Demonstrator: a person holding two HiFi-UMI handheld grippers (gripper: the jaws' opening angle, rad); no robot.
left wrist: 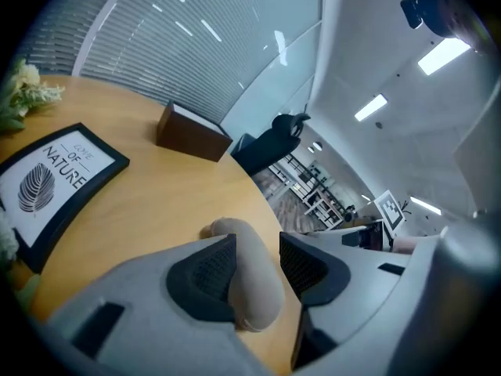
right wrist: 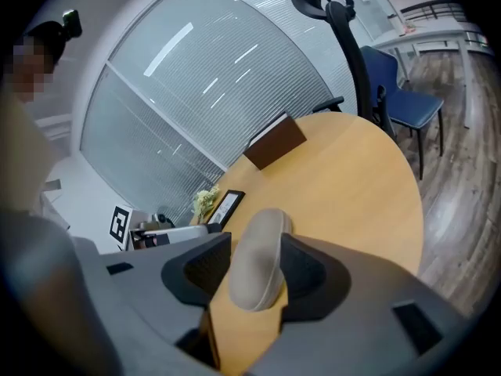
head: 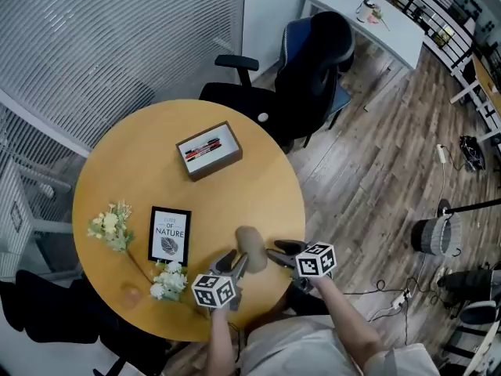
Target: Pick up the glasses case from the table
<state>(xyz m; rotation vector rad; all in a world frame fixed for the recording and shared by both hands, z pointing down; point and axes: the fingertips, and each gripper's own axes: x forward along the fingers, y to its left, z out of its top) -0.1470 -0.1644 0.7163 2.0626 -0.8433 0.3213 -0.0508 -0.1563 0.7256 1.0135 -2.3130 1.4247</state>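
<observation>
The beige glasses case is at the near edge of the round wooden table. My right gripper reaches in from the right. In the right gripper view both pads press the sides of the case, so the right gripper is shut on it. From below left comes my left gripper. In the left gripper view the case lies between the jaws of the left gripper. One pad rests against the case and a thin gap shows at the other pad, so this gripper is open.
A brown box holding pens stands at the table's far side. A framed leaf print and white flowers lie to the left of the case. A dark office chair stands beyond the table, with a white desk behind it.
</observation>
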